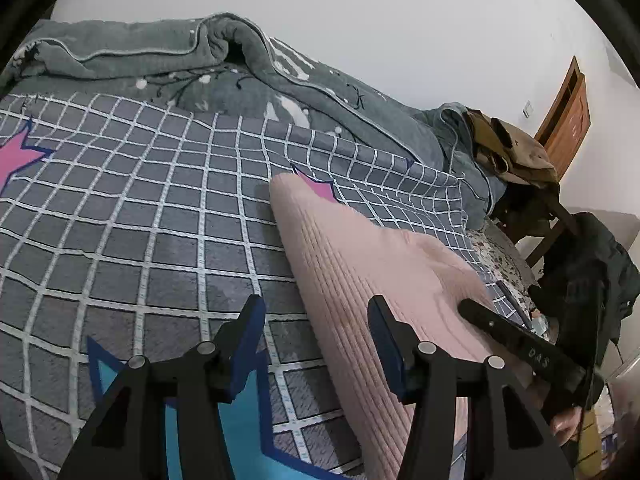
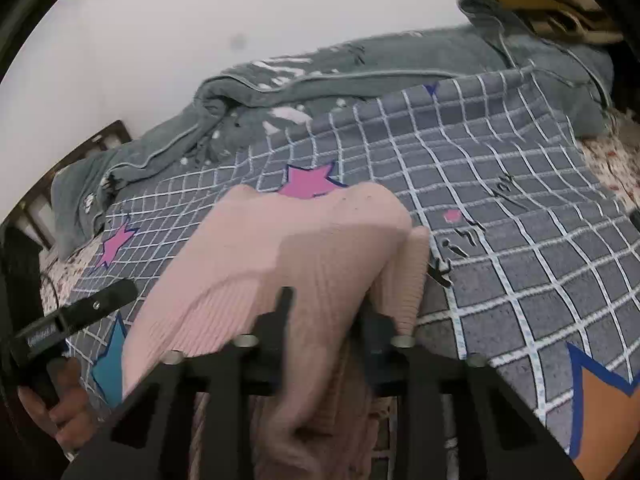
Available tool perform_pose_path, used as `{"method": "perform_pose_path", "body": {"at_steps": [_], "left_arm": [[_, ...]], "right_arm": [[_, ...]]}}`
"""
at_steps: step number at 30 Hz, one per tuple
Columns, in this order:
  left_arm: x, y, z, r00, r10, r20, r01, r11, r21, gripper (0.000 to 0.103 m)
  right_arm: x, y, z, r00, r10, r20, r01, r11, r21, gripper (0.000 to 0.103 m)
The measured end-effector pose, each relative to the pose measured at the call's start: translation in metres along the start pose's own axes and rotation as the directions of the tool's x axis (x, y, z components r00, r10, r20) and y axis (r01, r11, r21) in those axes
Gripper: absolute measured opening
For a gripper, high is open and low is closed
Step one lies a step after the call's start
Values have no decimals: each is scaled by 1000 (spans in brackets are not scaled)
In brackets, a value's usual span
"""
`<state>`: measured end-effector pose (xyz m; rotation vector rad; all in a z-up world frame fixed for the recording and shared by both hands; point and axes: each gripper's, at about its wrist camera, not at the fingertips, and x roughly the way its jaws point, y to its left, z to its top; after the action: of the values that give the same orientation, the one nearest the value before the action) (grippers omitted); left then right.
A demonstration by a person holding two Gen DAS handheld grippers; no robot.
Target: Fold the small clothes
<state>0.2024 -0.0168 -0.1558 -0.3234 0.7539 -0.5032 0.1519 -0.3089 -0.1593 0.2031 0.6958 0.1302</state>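
Jaws: left gripper (image 1: 316,316) stands empty over the bedsheet (image 1: 140,208); right gripper (image 2: 326,304) pinches the pink sweater (image 2: 320,248) edge.

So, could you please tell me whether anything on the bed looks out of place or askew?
Mostly the pink knit garment: it lies crooked and bunched rather than flat, one part lifted in the right gripper. The grey blanket is also heaped untidily along the wall.

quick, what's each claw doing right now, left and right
Left claw: open, holding nothing, beside the pink ribbed sweater.
Right claw: closed on a fold of the sweater.
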Motion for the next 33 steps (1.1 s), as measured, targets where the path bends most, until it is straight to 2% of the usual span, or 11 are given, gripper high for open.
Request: {"method": "perform_pose_path", "body": {"at_steps": [2, 3, 5, 6, 9, 13, 17, 23, 29, 32, 33], "left_arm": [[3, 1, 0, 1000, -16, -9, 16, 1000, -12, 51], [3, 1, 0, 1000, -26, -11, 26, 999, -19, 51], [3, 3, 0, 999, -49, -14, 48, 998, -34, 51], [4, 3, 0, 998, -54, -15, 53, 998, -37, 51], [5, -1, -1, 998, -53, -16, 52, 998, -24, 51], [10, -8, -3, 997, -68, -26, 67, 998, -11, 52], [12, -13, -4, 996, -84, -33, 83, 997, -5, 52], [12, -15, -6, 993, -108, -44, 108, 994, -7, 53], [8, -21, -15, 990, -125, -62, 125, 992, 7, 53], [5, -23, -18, 991, -118, -58, 119, 992, 30, 54], [4, -23, -18, 991, -117, -57, 119, 992, 29, 54]], "right_arm": [[-14, -6, -4, 997, 13, 77, -12, 1000, -9, 18], [-19, -17, -7, 995, 17, 97, -21, 999, 42, 18], [-10, -30, -11, 999, -6, 47, 1, 995, 100, 18], [-6, -31, -13, 1000, -13, 26, 11, 996, 89, 21], [-10, -28, -13, 999, -34, 31, 33, 998, 54, 36], [-30, -25, -12, 998, 2, 69, -7, 997, 74, 36], [-55, -8, -16, 992, 47, 115, -47, 999, -1, 36], [-89, -4, -36, 990, 44, 131, -37, 998, -55, 38], [-82, -6, -48, 997, 8, 73, -5, 999, -37, 41], [-87, 3, -48, 994, 36, 98, -32, 999, -40, 41], [-90, 12, -48, 992, 22, 123, -13, 997, -74, 41]]}}
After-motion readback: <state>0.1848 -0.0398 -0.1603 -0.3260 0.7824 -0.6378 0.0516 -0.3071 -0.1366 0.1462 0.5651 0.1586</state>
